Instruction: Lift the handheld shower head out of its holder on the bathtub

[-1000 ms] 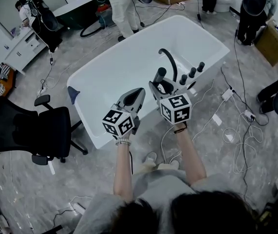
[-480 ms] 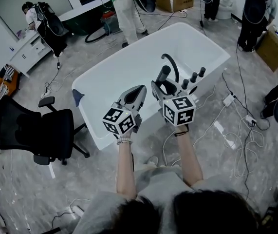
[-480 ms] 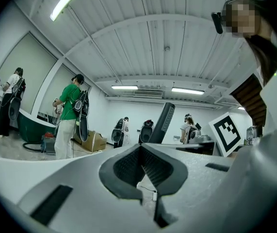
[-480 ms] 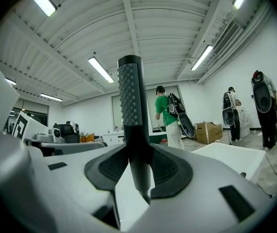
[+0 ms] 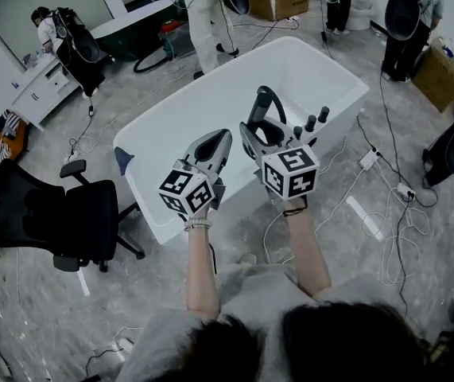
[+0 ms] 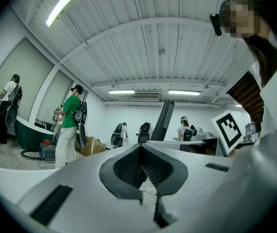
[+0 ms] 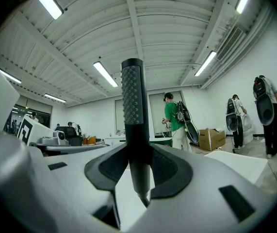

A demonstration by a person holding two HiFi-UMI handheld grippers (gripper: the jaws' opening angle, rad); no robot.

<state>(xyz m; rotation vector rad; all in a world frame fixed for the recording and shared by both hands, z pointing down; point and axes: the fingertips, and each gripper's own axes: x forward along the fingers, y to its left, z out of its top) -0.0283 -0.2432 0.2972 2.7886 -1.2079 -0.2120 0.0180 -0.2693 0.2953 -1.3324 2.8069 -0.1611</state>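
The black handheld shower head [image 5: 258,107] stands upright with my right gripper [image 5: 252,139] shut on its handle, above the rim of the white bathtub [image 5: 135,145]. In the right gripper view the shower head [image 7: 132,101] rises straight up between the pads of the right gripper [image 7: 139,171], its dotted face at the top. My left gripper [image 5: 215,145] hovers beside it to the left, shut and empty. In the left gripper view the left gripper [image 6: 142,173] shows its jaws meeting, with the shower head [image 6: 164,123] beyond them. The holder is hidden behind my right gripper.
A curved black spout [image 5: 280,99] and black knobs [image 5: 310,123] stand on the tub's near right rim. A black office chair [image 5: 52,212] is at the left. Cables and a white power strip [image 5: 366,217] lie on the floor at the right. Several people stand beyond the tub.
Both grippers have risen together. The shower head has gone up with the right gripper and now stands higher above the tub's rim.
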